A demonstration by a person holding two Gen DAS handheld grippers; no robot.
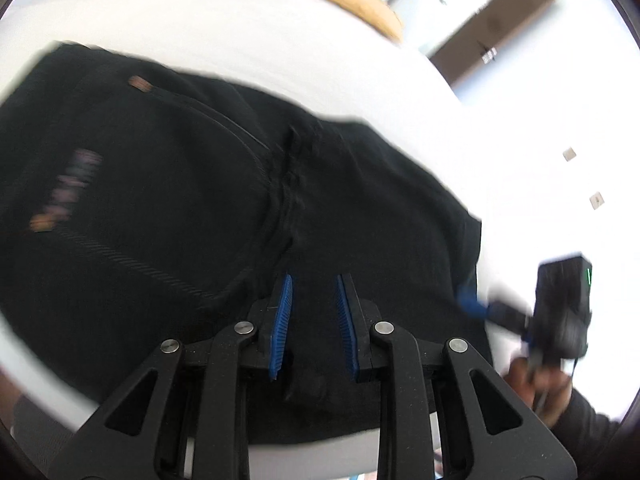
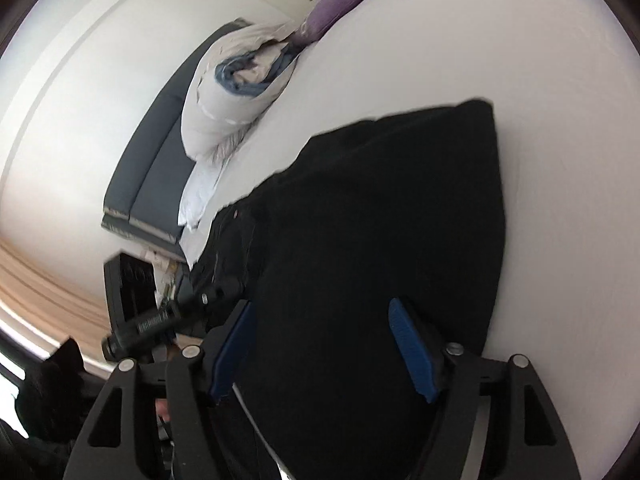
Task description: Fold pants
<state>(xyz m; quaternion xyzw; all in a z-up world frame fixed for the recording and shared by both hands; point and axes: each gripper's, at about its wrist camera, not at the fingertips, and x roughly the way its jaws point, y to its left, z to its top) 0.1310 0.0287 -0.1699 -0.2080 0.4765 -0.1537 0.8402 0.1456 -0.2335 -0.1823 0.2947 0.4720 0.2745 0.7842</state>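
Note:
Black pants (image 1: 180,200) lie spread on a white bed (image 1: 240,40), with a brown label and the crotch seam facing up. My left gripper (image 1: 314,280) is low over their near part. Its blue pads stand a narrow gap apart, and black cloth fills that gap. I cannot tell whether they pinch it. My right gripper (image 2: 320,306) hovers over the pants (image 2: 380,220) with its jaws wide and nothing between the pads. In the left wrist view the right gripper (image 1: 472,306) is blurred at the pants' right edge, held by a hand (image 1: 536,388).
A bunched white duvet (image 2: 232,92) and a purple cushion (image 2: 332,12) lie at the head of the bed, with a yellow cushion (image 1: 360,4) beside them. A dark padded headboard (image 2: 156,168) stands behind. A brown door (image 1: 492,32) is across the room.

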